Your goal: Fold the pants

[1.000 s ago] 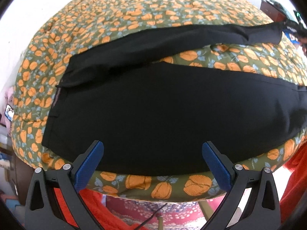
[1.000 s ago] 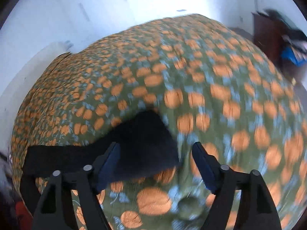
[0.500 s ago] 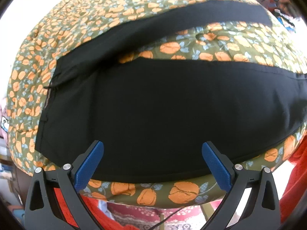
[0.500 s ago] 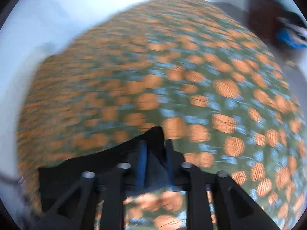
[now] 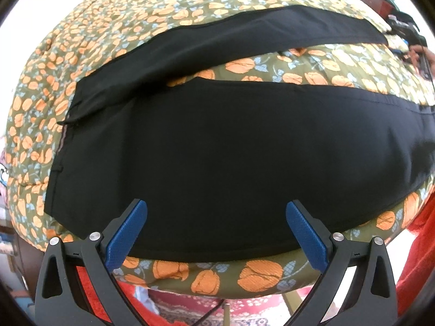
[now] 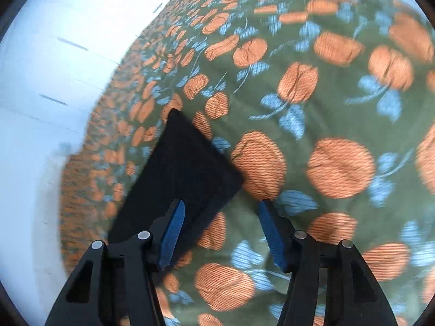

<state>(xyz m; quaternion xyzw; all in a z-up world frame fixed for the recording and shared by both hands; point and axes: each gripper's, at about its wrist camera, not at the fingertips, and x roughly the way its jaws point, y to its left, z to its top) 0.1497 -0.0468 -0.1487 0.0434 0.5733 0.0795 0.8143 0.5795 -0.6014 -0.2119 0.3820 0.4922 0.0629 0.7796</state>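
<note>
With the right gripper (image 6: 220, 212) agape beside the hem (image 6: 185, 168), the 1 cuff corner should be straddled squarely; the left gripper (image 5: 216, 212) hangs unclosed, empty.

floral bed (image 5: 244, 65) (orange blooms), black pants (image 5: 231, 157)

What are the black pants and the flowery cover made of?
The black pants look like a smooth, matte woven cloth, maybe a suit-type fabric: flat, no shine, crisp seams. The flowery cover looks like ribbed woven cloth, probably cotton: fine raised lines cross its printed orange flowers.
</note>
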